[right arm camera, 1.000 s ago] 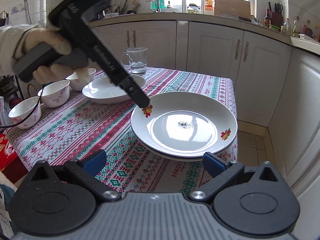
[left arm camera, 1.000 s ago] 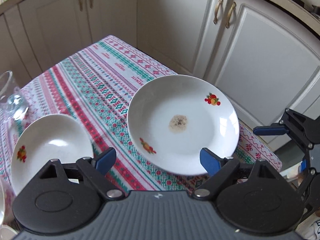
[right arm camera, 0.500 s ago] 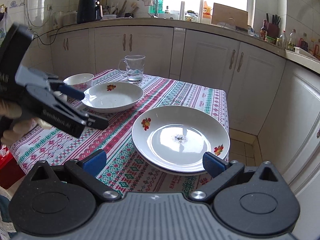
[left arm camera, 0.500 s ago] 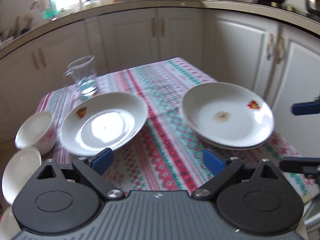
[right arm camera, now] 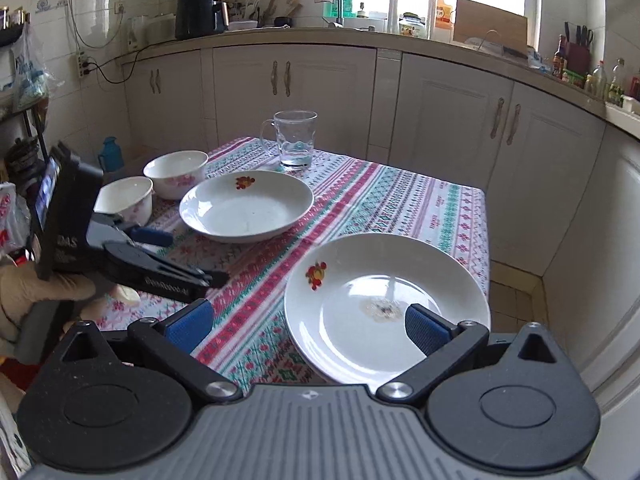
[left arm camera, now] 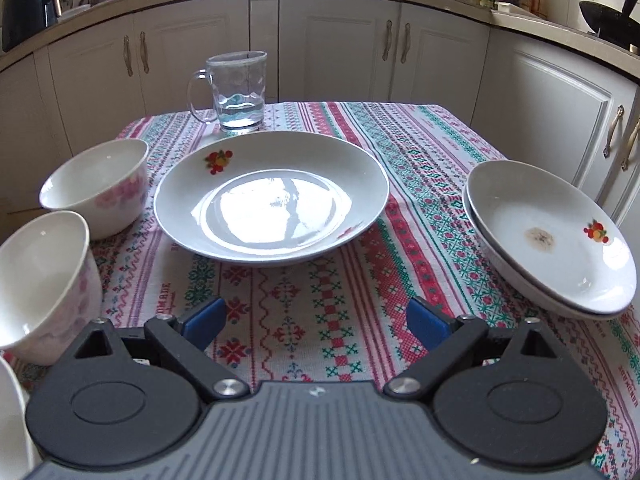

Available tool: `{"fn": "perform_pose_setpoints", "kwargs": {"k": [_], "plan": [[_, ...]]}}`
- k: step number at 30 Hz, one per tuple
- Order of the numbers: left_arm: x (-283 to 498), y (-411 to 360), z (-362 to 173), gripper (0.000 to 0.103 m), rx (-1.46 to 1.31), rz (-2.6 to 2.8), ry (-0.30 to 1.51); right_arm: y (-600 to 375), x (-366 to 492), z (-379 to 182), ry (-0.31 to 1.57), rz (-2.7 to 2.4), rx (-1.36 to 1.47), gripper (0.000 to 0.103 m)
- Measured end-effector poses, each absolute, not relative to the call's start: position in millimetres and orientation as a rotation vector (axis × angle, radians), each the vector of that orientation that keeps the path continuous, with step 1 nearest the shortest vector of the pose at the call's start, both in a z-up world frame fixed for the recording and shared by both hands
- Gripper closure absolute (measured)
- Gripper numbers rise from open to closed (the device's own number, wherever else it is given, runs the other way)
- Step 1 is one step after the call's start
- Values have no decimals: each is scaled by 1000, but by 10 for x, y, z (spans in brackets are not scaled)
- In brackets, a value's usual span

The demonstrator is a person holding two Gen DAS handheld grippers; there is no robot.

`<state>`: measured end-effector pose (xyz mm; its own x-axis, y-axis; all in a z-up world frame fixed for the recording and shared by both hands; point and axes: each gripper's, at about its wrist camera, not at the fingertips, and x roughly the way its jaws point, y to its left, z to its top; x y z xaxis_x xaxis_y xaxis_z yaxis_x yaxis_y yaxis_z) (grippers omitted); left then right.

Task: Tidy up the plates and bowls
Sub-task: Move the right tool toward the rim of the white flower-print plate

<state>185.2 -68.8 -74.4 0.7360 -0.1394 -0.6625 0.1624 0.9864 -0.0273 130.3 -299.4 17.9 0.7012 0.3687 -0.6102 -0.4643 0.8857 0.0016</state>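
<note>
A single white deep plate (left arm camera: 272, 200) with a fruit mark lies mid-table; it also shows in the right wrist view (right arm camera: 246, 206). A stack of two like plates (left arm camera: 548, 236) sits at the table's right edge, seen close in the right wrist view (right arm camera: 384, 304). Two white floral bowls (left arm camera: 96, 184) (left arm camera: 40, 280) stand at the left, also in the right wrist view (right arm camera: 176, 172) (right arm camera: 124, 200). My left gripper (left arm camera: 316, 322) is open and empty, just short of the single plate; it shows from the side (right arm camera: 176, 256). My right gripper (right arm camera: 308, 326) is open, empty, by the stack.
A glass mug (left arm camera: 238, 92) with some water stands behind the single plate. A patterned cloth (left arm camera: 320, 300) covers the small table. White cabinets (left arm camera: 340, 48) line the walls behind. Another white dish edge (left arm camera: 10, 420) shows at the far left.
My left gripper swung left from the stacked plates to face the single plate and bowls, and moved lower. My right gripper drew back a little and dropped nearer the stack.
</note>
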Motion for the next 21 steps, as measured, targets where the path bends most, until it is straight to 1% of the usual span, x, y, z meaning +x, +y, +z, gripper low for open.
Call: {"fn": "perform_pose_setpoints", "kwargs": {"k": [5,8,13,21], "plan": [[1944,-686,-831,5,25,-172,718,-2860,1515,258,647,489,-211,0],[1987,-685,-849,2,29,-171,709,-2791,1671,299,662,526,-224,0],[2040,-686,-866,1,45,-159,698,-2707,1967,363,672,550,-194,0],[2172,-625,-859,0,33,-123,709,-2399,2402,328,707,596,-326,0]]}}
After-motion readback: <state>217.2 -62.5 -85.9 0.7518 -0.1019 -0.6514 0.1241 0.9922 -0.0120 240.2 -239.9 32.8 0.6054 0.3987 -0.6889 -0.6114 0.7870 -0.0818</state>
